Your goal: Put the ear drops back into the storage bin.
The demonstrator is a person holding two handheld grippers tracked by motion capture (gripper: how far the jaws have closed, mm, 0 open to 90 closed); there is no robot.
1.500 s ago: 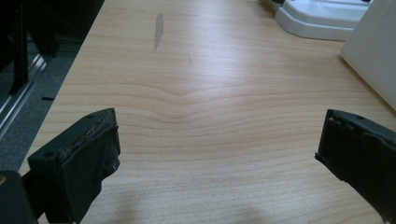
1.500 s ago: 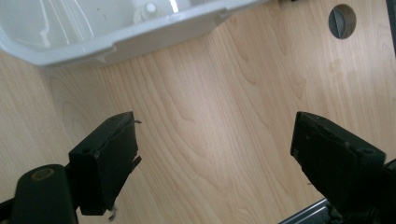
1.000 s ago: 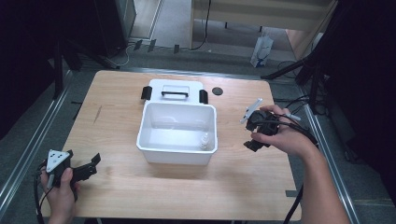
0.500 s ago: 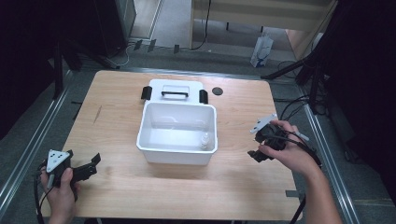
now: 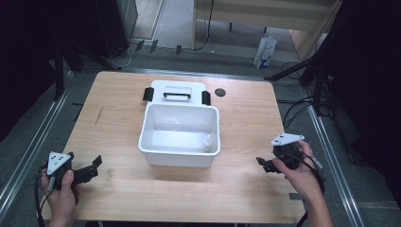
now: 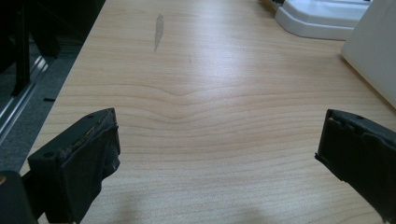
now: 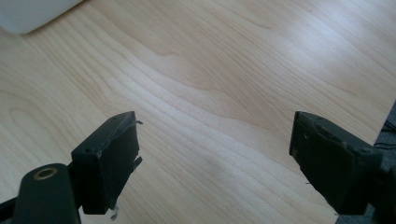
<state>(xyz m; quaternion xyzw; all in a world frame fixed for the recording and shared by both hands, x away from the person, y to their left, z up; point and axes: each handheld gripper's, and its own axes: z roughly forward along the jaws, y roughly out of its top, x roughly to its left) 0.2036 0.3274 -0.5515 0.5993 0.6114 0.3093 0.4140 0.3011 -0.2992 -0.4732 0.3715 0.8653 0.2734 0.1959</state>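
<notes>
A white plastic bin (image 5: pixel 179 156) stands in the middle of the wooden table (image 5: pixel 118 94), with a small clear bottle (image 5: pixel 207 143) inside at its near right corner. Its white lid (image 5: pixel 176 90), with a black handle and black clips, lies flat just behind it. My left gripper (image 5: pixel 97 165) rests low at the near left corner, held by a hand, jaws wide apart and nothing between them. My right gripper (image 5: pixel 262 164) sits low near the table's right edge, right of the bin, open and empty. In the right gripper view, the right gripper (image 7: pixel 212 149) has bare wood between its jaws. The left gripper (image 6: pixel 217 149) is likewise over bare wood.
A small black disc (image 5: pixel 219 92) lies on the table behind the bin at the right. A dark streak (image 5: pixel 98 115) marks the wood at the left. Metal rails (image 5: pixel 33 151) run along both table sides. Cables trail on the floor at the right.
The right hand has carried its gripper down and toward the near right, away from the bin. The left gripper has stayed where it was.
</notes>
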